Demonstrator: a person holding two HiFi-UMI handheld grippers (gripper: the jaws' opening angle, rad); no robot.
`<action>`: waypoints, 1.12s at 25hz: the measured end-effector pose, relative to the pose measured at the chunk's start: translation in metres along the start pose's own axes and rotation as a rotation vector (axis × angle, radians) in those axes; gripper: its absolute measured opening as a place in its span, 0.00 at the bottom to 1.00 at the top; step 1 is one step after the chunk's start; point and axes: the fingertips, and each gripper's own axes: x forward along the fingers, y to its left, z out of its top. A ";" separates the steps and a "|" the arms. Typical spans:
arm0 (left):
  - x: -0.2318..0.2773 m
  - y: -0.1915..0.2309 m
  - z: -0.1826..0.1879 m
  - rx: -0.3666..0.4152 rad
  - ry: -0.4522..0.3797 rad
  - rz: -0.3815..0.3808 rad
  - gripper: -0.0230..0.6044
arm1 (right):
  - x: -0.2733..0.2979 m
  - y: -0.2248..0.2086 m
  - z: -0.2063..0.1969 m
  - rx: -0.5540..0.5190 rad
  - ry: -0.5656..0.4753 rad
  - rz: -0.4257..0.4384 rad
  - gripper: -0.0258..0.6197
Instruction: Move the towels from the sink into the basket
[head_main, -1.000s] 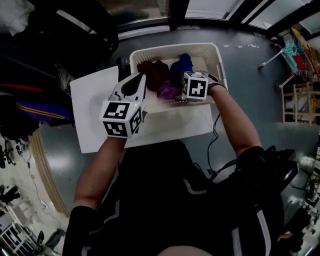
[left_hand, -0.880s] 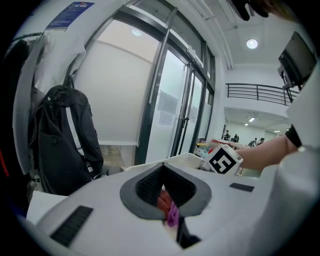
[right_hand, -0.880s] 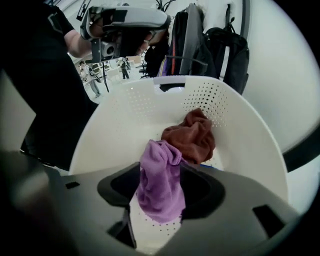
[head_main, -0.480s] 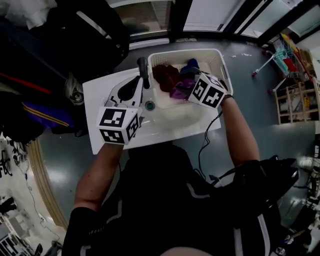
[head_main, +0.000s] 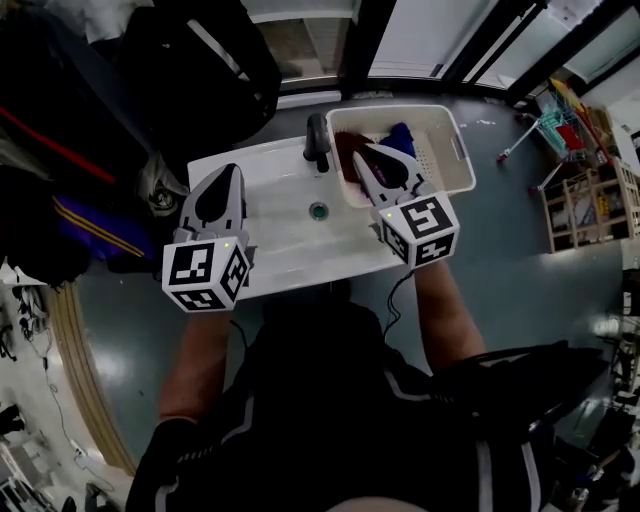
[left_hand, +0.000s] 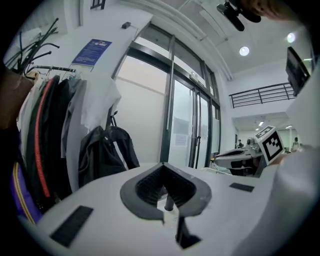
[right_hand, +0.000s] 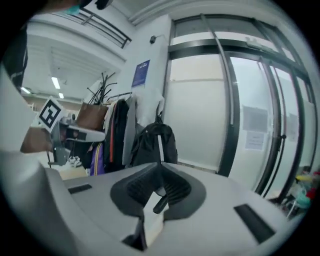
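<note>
The white sink (head_main: 270, 245) shows a bare basin with its drain (head_main: 318, 211); I see no towel in it. Behind it to the right, the cream basket (head_main: 455, 165) holds a dark red towel (head_main: 348, 152) and a blue towel (head_main: 402, 136). My right gripper (head_main: 362, 152) hangs over the basket's front left part. Its jaws have just been closing and now stand shut with nothing between them (right_hand: 159, 172). My left gripper (head_main: 229, 172) is over the sink's left side, shut and empty (left_hand: 164, 170).
A black faucet (head_main: 318, 142) stands at the sink's back edge between the grippers. Dark coats and bags (head_main: 120, 90) hang to the left, with glass doors (head_main: 420, 40) behind. A small cart (head_main: 560, 115) sits on the grey floor at the right.
My right gripper has risen out of the basket and pulled back, its jaws closing on nothing. My left gripper has swung left over the sink's left side.
</note>
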 end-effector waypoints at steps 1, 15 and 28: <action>-0.008 0.005 -0.001 -0.005 -0.006 0.003 0.05 | -0.004 0.004 0.002 0.030 -0.012 -0.027 0.09; -0.068 0.031 0.016 -0.014 -0.053 0.069 0.05 | -0.025 0.046 0.021 0.180 -0.104 -0.096 0.05; -0.059 -0.002 0.021 -0.010 -0.068 0.067 0.05 | -0.024 0.038 0.026 0.155 -0.111 -0.043 0.05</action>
